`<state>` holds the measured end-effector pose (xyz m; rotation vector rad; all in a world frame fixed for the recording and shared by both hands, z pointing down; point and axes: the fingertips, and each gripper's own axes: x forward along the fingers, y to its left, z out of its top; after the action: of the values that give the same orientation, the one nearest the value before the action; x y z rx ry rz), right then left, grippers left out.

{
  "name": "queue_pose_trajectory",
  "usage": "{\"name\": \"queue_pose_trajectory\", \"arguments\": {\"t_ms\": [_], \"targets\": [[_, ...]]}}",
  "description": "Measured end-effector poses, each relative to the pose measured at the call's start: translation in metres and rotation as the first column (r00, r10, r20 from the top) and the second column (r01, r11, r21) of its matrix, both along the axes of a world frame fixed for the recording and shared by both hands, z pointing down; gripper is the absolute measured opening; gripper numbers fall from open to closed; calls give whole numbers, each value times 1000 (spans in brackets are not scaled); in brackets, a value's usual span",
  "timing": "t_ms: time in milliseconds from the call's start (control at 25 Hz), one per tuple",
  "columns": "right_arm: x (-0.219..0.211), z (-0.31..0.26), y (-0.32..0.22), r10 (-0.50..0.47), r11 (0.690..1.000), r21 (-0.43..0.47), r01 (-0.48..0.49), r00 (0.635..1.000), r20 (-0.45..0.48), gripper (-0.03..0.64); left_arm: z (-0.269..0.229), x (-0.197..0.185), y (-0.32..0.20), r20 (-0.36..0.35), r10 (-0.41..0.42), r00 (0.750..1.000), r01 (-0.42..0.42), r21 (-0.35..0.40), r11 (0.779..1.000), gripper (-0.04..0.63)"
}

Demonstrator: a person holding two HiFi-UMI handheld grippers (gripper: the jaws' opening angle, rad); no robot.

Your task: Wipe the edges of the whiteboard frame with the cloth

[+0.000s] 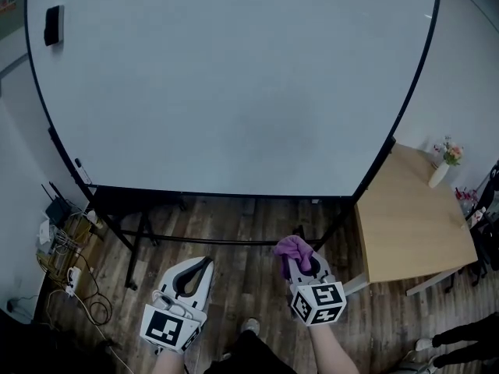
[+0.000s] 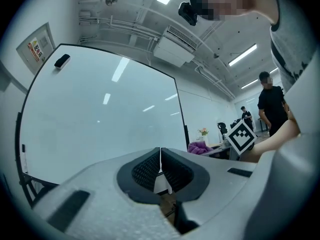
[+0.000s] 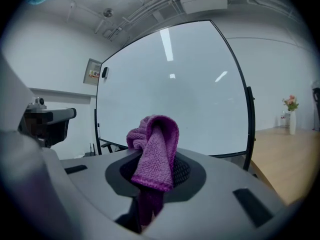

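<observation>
A large whiteboard (image 1: 226, 84) with a thin black frame (image 1: 394, 127) stands on a black stand and fills the upper head view; it also shows as the whiteboard (image 2: 100, 119) and the whiteboard (image 3: 170, 94) in the gripper views. My right gripper (image 1: 300, 262) is shut on a purple cloth (image 1: 293, 249), bunched and folded over its jaws as the cloth (image 3: 156, 151). It hangs below the board's lower edge, apart from the frame. My left gripper (image 1: 193, 275) is shut with nothing in it, jaws meeting (image 2: 160, 170), lower left of the board's bottom edge.
A black eraser (image 1: 53, 25) sticks to the board's top left. A wooden table (image 1: 409, 224) with a flower vase (image 1: 443, 166) stands right of the board. Cables and a router (image 1: 62, 240) lie at the left on the wood floor. People stand far right (image 2: 270, 101).
</observation>
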<state>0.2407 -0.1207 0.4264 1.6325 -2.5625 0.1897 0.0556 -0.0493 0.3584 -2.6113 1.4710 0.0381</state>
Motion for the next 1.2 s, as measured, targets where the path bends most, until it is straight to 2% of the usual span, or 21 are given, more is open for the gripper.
{"name": "queue_pose_trajectory", "arguments": {"t_ms": [320, 720, 1200], "targets": [[-30, -26, 57, -100, 994, 41, 99, 995, 10, 64, 0, -11, 41, -1, -28, 1000, 28, 3, 1000, 18], [-59, -56, 99, -202, 972, 118, 203, 979, -16, 64, -12, -29, 70, -4, -84, 996, 84, 25, 996, 18], [-39, -81, 134, -327, 933, 161, 323, 945, 4, 66, -33, -6, 110, -5, -198, 980, 198, 67, 978, 18]]}}
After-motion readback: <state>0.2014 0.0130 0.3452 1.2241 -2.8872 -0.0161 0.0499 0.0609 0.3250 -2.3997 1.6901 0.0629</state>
